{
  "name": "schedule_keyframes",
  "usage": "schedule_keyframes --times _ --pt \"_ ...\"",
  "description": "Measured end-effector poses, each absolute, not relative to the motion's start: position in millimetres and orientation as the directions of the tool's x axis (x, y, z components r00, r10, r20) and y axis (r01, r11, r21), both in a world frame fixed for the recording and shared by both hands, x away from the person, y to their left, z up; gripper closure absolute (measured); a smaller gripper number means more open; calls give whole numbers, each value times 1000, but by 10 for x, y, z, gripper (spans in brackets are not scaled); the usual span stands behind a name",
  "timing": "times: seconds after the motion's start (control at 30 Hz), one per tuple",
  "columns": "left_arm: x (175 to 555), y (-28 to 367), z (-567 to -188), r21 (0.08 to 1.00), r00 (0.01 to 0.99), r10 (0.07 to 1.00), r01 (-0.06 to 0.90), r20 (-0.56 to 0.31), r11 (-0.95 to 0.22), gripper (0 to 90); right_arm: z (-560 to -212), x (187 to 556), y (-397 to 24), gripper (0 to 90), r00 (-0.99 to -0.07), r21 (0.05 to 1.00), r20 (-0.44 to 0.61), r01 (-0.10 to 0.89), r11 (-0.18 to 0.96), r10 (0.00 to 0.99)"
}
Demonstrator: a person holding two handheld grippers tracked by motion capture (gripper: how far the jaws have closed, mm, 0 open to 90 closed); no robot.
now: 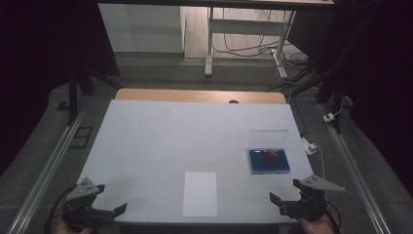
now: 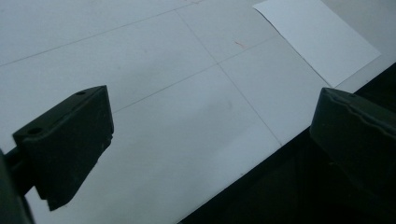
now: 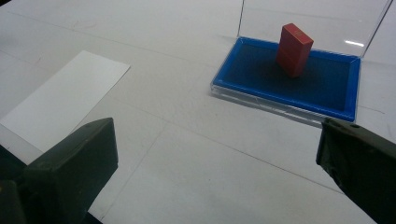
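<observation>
I hold my left gripper at the near left corner of the table, its fingers spread wide with nothing between them. My right gripper sits at the near right corner, fingers likewise apart and empty. A white paper sheet lies between them. Ahead of my right gripper, a red block stands in a blue tray with its clear lid raised.
</observation>
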State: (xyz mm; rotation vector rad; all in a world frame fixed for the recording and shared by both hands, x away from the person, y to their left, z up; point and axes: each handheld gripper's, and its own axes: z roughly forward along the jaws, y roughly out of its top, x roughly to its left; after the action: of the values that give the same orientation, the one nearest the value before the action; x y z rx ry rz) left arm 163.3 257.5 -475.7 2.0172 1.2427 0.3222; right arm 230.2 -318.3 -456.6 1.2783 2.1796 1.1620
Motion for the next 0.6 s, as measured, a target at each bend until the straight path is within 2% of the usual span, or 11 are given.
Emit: schedule_keyframes --times 0.6 --pt "1666 2567 -4768 687 503 847 677 -171 -264 0 -4573 2321 -3144 0 -532 769 84 572 285 842"
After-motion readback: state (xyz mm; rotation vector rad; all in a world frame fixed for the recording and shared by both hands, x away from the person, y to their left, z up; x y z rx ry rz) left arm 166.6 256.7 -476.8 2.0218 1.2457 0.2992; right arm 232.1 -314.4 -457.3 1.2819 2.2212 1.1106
